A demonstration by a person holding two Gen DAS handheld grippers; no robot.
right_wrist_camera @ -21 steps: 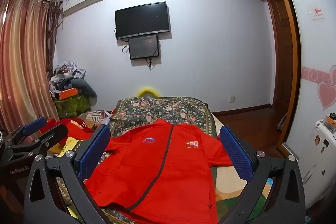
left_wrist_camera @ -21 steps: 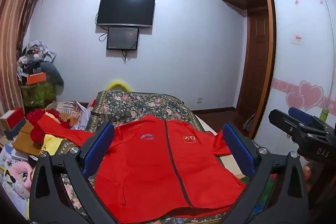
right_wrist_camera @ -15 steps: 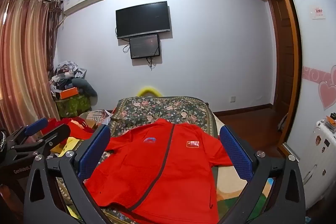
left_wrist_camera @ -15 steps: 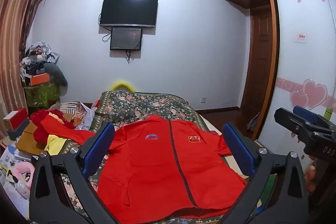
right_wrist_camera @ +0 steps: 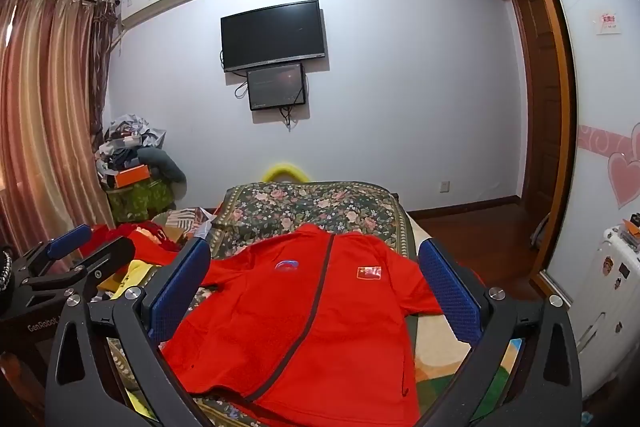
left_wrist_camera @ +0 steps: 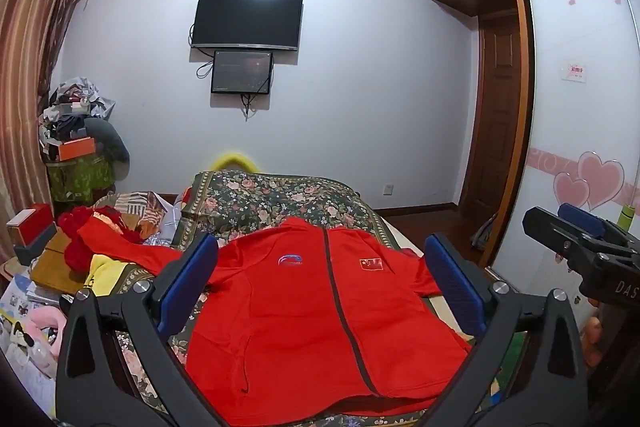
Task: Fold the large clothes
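A large red zip jacket (left_wrist_camera: 320, 311) (right_wrist_camera: 304, 315) lies spread front-up on the bed, collar toward the far wall, with a dark zipper down its middle and a small flag patch on the chest. One sleeve reaches out to the left over the bedside clutter. My left gripper (left_wrist_camera: 320, 287) hovers above the jacket's near part, jaws wide open and empty. My right gripper (right_wrist_camera: 314, 291) hangs likewise over the jacket, open with nothing between its blue pads. Each gripper shows at the edge of the other's view: the right gripper (left_wrist_camera: 580, 247) and the left gripper (right_wrist_camera: 72, 267).
A floral blanket (left_wrist_camera: 276, 199) covers the bed beyond the jacket. Boxes, red cloth and bags (left_wrist_camera: 60, 247) crowd the left side. A wardrobe with heart stickers (left_wrist_camera: 580, 147) stands at the right. A television (left_wrist_camera: 248, 19) hangs on the far wall.
Both views have shifted slightly, with the room and jacket sitting a little lower and further right in the left wrist view. Both grippers stay open above the jacket.
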